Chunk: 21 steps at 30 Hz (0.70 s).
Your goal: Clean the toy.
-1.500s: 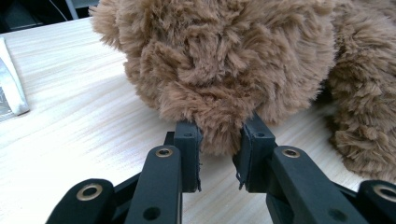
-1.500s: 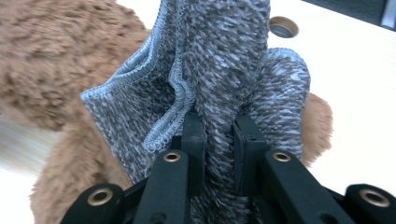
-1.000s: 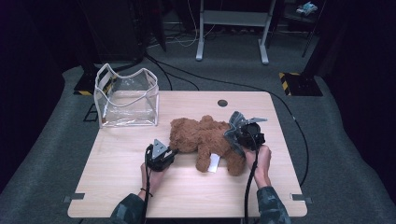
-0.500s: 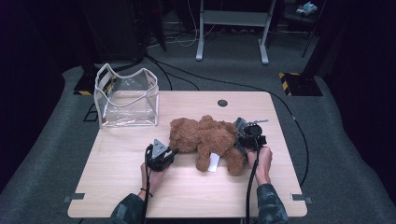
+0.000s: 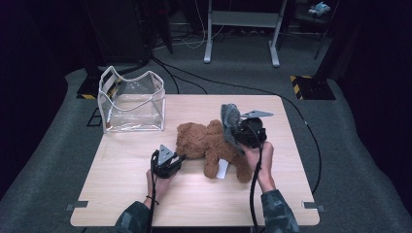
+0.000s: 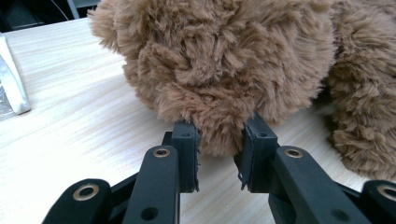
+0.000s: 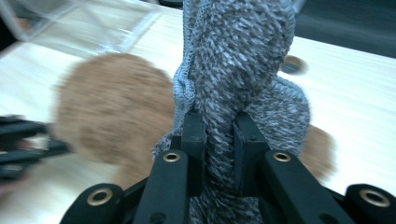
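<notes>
Upward went the right gripper (image 5: 232, 127), pinching a grey knitted garment (image 5: 228, 116) half off the brown plush teddy bear (image 5: 206, 143); the left gripper (image 5: 180, 158), jaws just eased slightly, pinched the bear's fur.

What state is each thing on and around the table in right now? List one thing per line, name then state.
Teddy bear: lying on the table, pinched at one end.
Grey knitted garment: bunched, lifted above the bear.
Clear bag: upright, open-topped, nothing visible inside.
Left gripper: shut on the bear's fur.
Right gripper: shut on the garment.
</notes>
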Tool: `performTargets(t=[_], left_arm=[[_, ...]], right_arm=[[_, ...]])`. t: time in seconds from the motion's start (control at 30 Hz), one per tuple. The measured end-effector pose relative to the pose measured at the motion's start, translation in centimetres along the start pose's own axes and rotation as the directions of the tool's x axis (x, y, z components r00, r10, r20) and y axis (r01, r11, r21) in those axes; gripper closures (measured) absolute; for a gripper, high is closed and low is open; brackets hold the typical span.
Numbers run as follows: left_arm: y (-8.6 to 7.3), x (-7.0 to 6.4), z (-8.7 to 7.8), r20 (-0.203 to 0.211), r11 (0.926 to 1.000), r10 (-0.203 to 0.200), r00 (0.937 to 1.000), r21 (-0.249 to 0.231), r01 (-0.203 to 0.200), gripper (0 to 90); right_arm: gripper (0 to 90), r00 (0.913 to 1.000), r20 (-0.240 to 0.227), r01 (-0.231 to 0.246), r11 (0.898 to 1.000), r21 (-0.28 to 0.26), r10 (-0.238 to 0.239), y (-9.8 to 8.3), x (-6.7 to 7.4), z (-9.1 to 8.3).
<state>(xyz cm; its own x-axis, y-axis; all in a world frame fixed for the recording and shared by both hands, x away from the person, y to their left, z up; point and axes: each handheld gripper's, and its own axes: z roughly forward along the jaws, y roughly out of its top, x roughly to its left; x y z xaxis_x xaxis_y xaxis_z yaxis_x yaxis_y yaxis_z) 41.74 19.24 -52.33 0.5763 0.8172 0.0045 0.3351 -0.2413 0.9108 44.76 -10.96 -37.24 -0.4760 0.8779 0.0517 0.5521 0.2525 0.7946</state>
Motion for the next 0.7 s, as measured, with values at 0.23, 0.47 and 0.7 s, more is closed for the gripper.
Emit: performTargets(t=[0.23,0.47,0.7], left_arm=[[0.0,0.1,-0.1,0.011,0.9998,-0.017,0.9998,-0.001,0.017,69.2],[-0.1,0.2,-0.2,-0.002,0.9991,-0.037,0.9993,-0.021,0.037,59.3],[-0.1,0.1,-0.2,0.001,0.9997,-0.014,0.9999,-0.022,0.014,72.5]], right_arm=[[77.5,0.9917,-0.114,0.066,0.996,0.053,-0.06,1.2,4.8,3.3],[77.8,0.9962,-0.059,0.072,0.989,0.126,-0.065,-0.4,4.2,6.0],[77.8,0.9944,-0.064,0.09,0.99,0.105,-0.084,-0.3,5.1,5.6]])
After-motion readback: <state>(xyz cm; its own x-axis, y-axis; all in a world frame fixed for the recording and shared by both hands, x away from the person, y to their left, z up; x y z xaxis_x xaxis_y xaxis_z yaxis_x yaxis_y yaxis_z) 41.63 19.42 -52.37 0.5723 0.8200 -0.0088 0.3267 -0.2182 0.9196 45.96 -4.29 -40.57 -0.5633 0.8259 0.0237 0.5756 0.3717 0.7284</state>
